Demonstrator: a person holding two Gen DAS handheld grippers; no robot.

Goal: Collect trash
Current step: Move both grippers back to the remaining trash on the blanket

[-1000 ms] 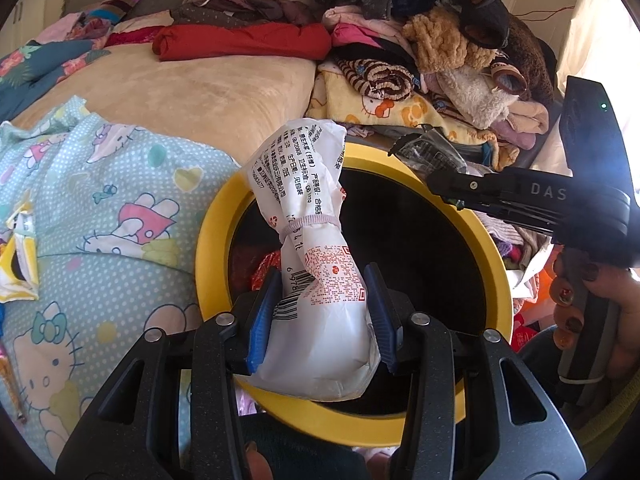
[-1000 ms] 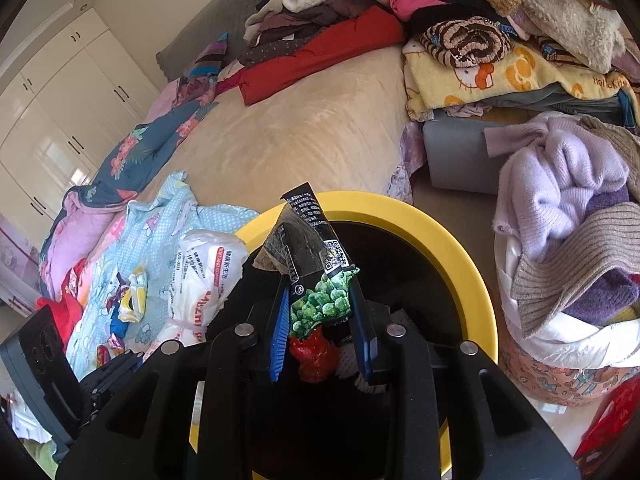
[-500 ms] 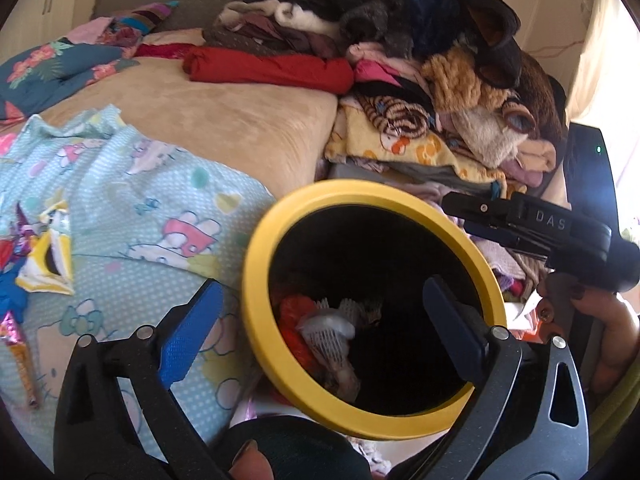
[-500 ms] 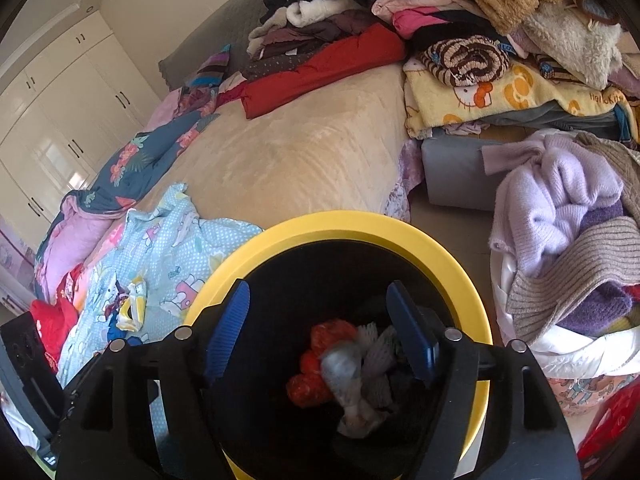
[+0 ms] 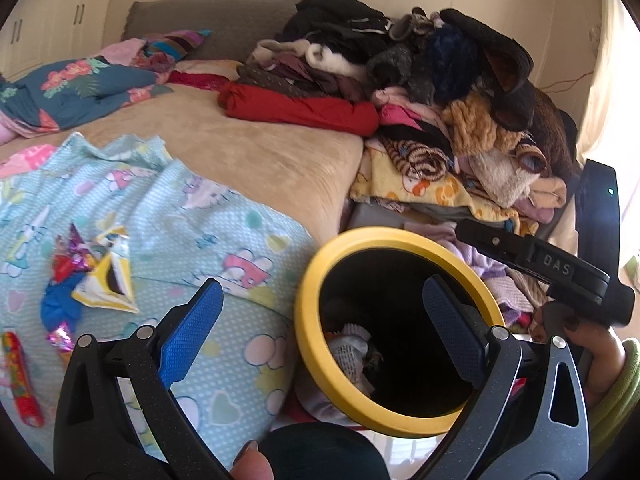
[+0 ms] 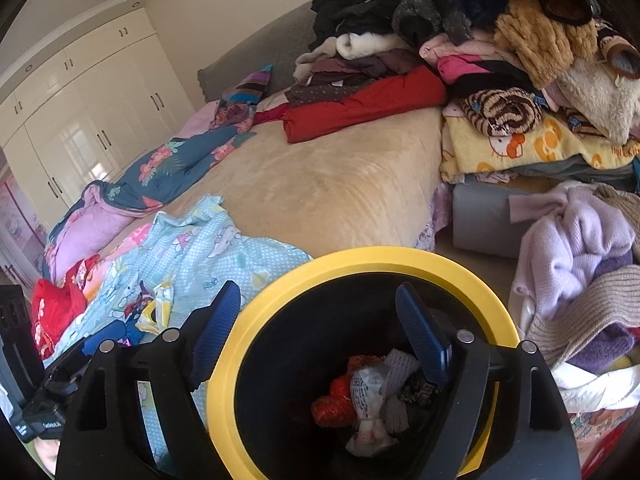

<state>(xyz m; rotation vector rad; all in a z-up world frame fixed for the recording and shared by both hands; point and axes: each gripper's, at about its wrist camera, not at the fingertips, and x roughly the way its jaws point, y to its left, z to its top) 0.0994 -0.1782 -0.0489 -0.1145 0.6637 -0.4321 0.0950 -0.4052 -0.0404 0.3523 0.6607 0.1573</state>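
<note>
1. Both jaws gape: the left hand-held gripper [image 5: 318,330] and right hand-held gripper [image 6: 326,330] hang empty at the yellow-rimmed bin [image 6: 360,258], discarded packets [image 6: 370,394] heaped at its bottom.
2. At the frame's left edge, crumpled snack wrappers [image 5: 102,284] and a red candy tube [image 5: 20,380] lie on the Hello Kitty quilt [image 5: 192,216]; likely feather-light, crinkly, slippery, best pinched at a raised fold.
3. The tan bed [image 6: 340,184] fills the centre, clothes pile [image 5: 440,80] upper right, white wardrobes [image 6: 80,100] upper left.
</note>
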